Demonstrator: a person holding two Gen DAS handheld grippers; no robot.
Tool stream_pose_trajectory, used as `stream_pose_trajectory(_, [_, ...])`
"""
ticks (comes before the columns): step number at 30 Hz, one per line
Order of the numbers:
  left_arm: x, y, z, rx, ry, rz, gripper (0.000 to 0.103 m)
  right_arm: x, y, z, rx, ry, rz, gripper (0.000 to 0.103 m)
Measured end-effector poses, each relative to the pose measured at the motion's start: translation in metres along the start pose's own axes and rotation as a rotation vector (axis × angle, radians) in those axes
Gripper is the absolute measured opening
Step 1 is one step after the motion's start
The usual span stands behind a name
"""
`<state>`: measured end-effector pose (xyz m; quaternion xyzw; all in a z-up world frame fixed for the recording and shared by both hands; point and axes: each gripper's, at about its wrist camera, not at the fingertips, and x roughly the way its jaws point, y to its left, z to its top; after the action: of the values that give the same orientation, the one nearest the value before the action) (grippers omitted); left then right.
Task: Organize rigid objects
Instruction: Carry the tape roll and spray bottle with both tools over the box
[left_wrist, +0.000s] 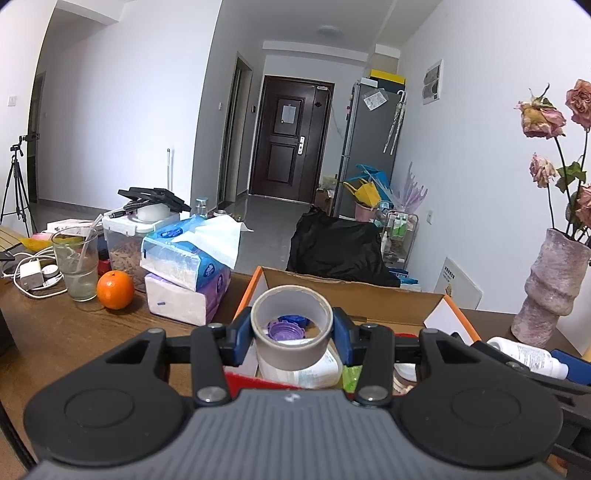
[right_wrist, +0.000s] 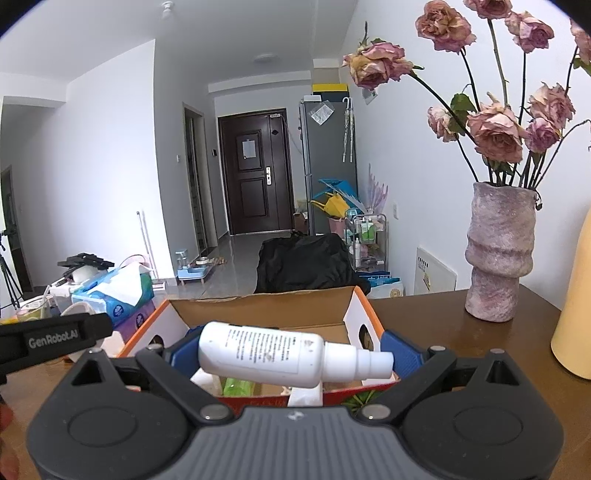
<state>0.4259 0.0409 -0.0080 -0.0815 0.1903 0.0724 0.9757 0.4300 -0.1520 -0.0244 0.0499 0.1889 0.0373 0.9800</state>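
While both hover above the cardboard box (left_wrist: 369, 291) | left gripper (left_wrist: 291, 334) fingers clamp tape roll (left_wrist: 291, 321) | right gripper (right_wrist: 291, 354) fingers clamp white spray bottle (right_wrist: 273, 354) crosswise | box on wooden counter (left_wrist: 74, 332) beside vase (right_wrist: 498, 254)

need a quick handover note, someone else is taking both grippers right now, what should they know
Left gripper: shut on the tape roll, held above the cardboard box.
Right gripper: shut on the white spray bottle, lying crosswise between the fingers, also over the box.
Done: the box already holds a purple cap, a green item and a few others.
Left: release both items into the box. An orange sits on the table to the left; whether it goes in too is unclear.
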Motion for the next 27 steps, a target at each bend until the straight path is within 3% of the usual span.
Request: stream_pose_trajectory(27, [0.088,-0.025,0.010,0.078,0.033,0.012,0.045,0.087,-0.012,0.023,-0.056,0.026,-0.028,0.098])
